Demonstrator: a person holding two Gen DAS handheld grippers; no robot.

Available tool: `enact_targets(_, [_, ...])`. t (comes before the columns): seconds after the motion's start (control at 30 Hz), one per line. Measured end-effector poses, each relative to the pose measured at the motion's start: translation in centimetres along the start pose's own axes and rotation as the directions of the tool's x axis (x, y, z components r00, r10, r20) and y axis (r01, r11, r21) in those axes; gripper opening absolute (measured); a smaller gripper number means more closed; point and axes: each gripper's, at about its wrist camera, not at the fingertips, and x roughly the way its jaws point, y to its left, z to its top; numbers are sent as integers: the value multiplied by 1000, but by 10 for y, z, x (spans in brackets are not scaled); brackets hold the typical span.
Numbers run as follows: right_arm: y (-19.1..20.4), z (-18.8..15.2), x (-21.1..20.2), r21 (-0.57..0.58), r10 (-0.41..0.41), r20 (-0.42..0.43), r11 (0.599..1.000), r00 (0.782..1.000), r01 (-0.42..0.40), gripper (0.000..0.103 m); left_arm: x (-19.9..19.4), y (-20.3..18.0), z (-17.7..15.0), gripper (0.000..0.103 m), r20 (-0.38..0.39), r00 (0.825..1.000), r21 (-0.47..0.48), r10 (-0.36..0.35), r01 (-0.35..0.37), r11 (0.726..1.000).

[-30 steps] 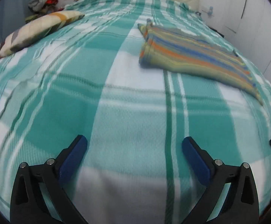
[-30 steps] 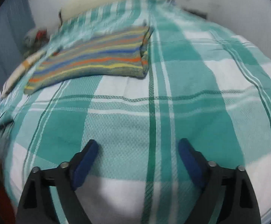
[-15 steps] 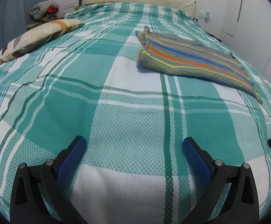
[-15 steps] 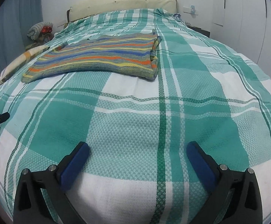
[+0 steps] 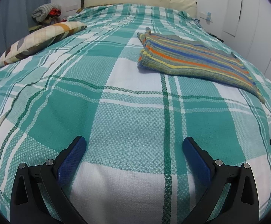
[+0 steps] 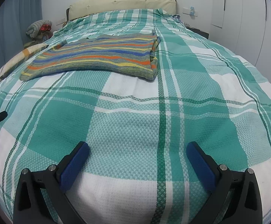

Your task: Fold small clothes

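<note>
A folded knit garment with orange, blue, yellow and green stripes (image 5: 193, 59) lies flat on the bed, far beyond both grippers. In the right wrist view the striped garment (image 6: 101, 56) sits to the upper left. My left gripper (image 5: 134, 143) hangs open over the near part of the bedspread, with nothing between its blue pads. My right gripper (image 6: 137, 149) is open as wide, also holding nothing. Both point down at the bedspread near the foot of the bed.
A green and white plaid bedspread (image 5: 128, 112) covers the bed. A patterned pillow (image 5: 40, 41) lies at the left edge, with a bundle of cloth (image 5: 46, 13) behind it. A cream headboard (image 6: 122, 1) and white cupboard doors (image 6: 247, 18) border the bed.
Both views have steadied and levelled out from an earlier tilted, blurred look. The right gripper's jaws spread a little wider. The striped garment has stayed where it lies.
</note>
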Motion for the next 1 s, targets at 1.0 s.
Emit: enact_targets(1.0, [-1, 0, 0, -1, -5, 3, 1000, 1000, 5, 103, -4, 0, -2, 103, 14, 1000, 1, -3, 3, 1000])
